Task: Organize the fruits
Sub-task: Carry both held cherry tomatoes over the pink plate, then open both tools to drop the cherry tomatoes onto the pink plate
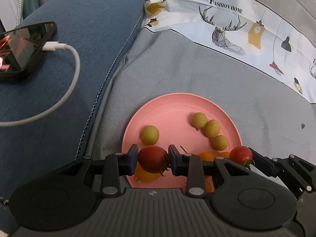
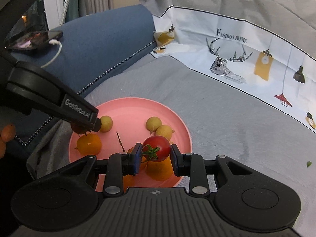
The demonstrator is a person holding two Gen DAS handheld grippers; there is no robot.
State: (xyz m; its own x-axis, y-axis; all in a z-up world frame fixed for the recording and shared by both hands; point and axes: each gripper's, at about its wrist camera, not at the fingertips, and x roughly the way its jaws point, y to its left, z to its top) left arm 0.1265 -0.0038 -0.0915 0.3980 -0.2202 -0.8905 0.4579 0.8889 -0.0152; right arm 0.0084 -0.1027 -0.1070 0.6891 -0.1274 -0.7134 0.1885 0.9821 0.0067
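You have a light, thin-skinned, easily bruised red tomato [image 1: 153, 159] pinched across its middle in the left tool [image 1: 152, 159] at the pink plate's [image 1: 177, 102] 6 o'clock rim, and a second tomato [image 2: 157, 148] pinched likewise in the right tool [image 2: 156, 154], so squeeze gently

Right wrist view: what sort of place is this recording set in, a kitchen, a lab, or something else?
Most likely a home bedroom or living room, not a kitchen. The pink plate of fruit sits on soft grey bedding, beside a blue cushion and a printed "Fashion Home" fabric, with a charging phone nearby.
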